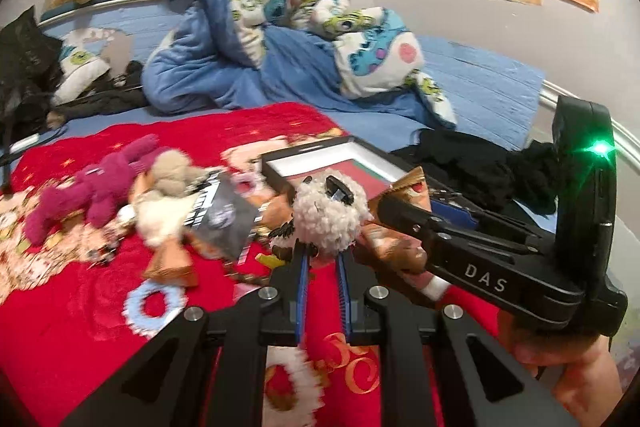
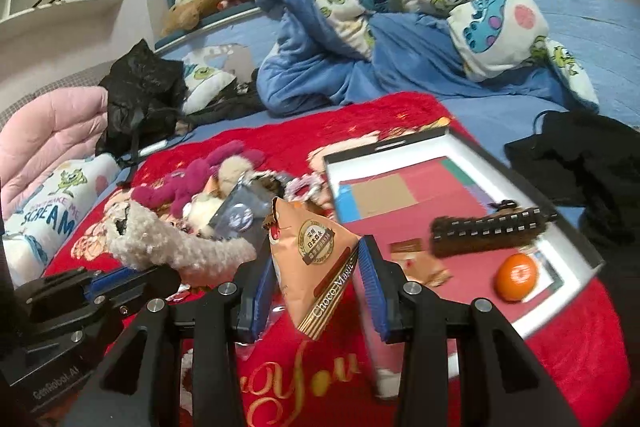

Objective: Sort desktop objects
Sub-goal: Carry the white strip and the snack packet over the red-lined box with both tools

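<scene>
The left tool pinched a cream plush toy; the right tool pinched a Choco Magic snack packet above the red blanket.

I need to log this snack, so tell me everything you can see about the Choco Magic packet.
The Choco Magic packet is a puffy, pyramid-shaped foil-look pouch, peach-orange with brown striped edges and a round gold-and-brown seal. It hangs tilted, crimped top up, above the red blanket, held between the blue pads of the right gripper. It looks sealed.
</scene>
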`<action>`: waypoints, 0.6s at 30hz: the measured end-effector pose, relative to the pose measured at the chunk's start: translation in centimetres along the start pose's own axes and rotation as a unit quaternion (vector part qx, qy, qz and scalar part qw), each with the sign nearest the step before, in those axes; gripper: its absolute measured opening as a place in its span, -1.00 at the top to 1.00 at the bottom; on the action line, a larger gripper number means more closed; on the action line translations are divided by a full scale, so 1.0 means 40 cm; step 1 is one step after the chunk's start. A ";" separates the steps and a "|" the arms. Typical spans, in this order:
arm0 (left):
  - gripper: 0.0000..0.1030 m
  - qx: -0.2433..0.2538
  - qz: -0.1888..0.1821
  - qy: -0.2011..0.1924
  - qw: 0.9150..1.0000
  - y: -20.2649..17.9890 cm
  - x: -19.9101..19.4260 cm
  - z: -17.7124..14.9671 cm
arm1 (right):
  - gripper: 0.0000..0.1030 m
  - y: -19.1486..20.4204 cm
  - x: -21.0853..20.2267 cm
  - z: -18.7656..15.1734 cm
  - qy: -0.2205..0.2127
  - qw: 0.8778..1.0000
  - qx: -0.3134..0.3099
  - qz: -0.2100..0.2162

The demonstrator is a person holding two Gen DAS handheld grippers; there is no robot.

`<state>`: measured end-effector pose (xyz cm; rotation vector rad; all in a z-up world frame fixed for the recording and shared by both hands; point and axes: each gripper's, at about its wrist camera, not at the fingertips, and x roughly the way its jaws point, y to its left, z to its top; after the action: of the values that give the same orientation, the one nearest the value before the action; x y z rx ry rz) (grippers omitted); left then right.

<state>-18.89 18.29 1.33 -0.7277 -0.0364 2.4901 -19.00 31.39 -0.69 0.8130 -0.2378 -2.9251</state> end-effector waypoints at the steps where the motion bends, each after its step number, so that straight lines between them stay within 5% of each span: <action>1: 0.74 0.003 -0.005 -0.001 1.000 -0.015 0.005 0.003 | 0.26 -0.012 -0.008 0.002 -0.004 1.000 0.003 -0.002; 18: 0.74 0.074 -0.065 0.009 0.995 -0.244 0.126 0.044 | 0.25 -0.269 -0.108 0.003 -0.043 0.995 0.074 -0.049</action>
<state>-18.56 29.38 1.99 -0.6649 0.1033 2.3332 -15.93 42.54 -0.31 0.7386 -0.4400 -3.0680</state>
